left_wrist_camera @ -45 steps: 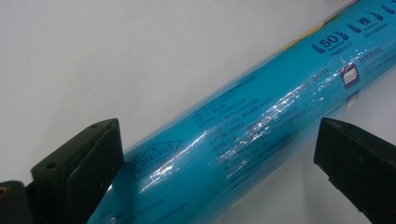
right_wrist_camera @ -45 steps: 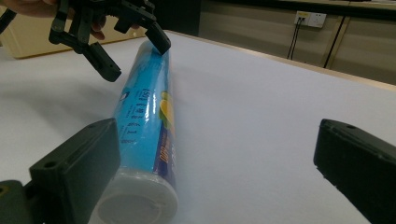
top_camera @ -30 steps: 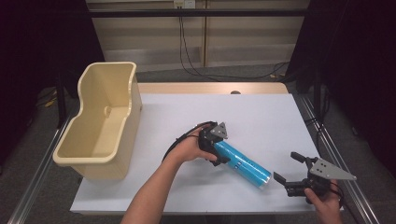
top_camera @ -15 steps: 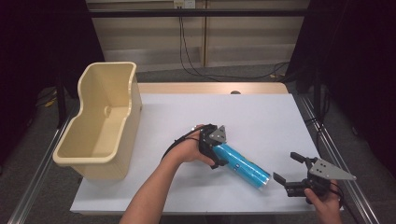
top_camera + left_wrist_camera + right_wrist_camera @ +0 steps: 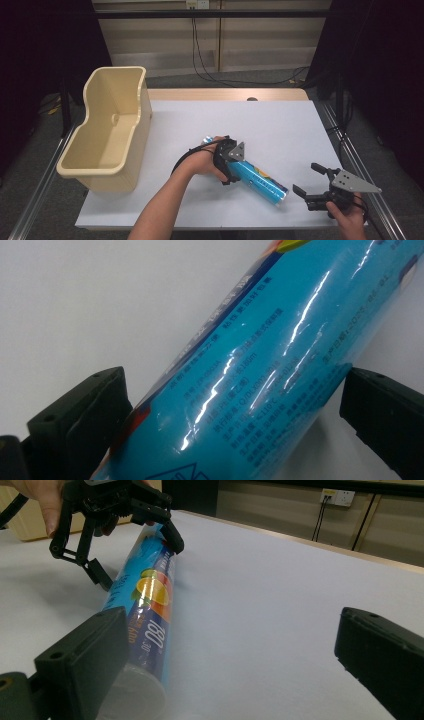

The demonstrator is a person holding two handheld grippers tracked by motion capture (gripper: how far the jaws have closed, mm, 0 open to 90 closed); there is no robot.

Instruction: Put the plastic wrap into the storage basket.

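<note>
A blue cylindrical roll point(image 5: 263, 181) with printed text and fruit pictures lies slantwise on the white table point(image 5: 280, 125). My left gripper point(image 5: 233, 165) is held over the roll's upper-left end, open, with a jaw on each side of it. In the left gripper view the roll point(image 5: 260, 340) fills the gap between the jaws of the left gripper point(image 5: 225, 410). My right gripper point(image 5: 306, 179) stands open just right of the roll's lower end, with nothing between its jaws. The right gripper view looks along the roll point(image 5: 145, 600) toward the left gripper point(image 5: 140, 562) straddling the far end.
A cream plastic bin point(image 5: 120, 177) stands at the table's left edge, open at the top. Cables hang down the wall beyond the table. A metal rail point(image 5: 350, 150) runs along the table's right side.
My left gripper has shifted slightly down along the roll's end. The roll and the right gripper stay where they were.
</note>
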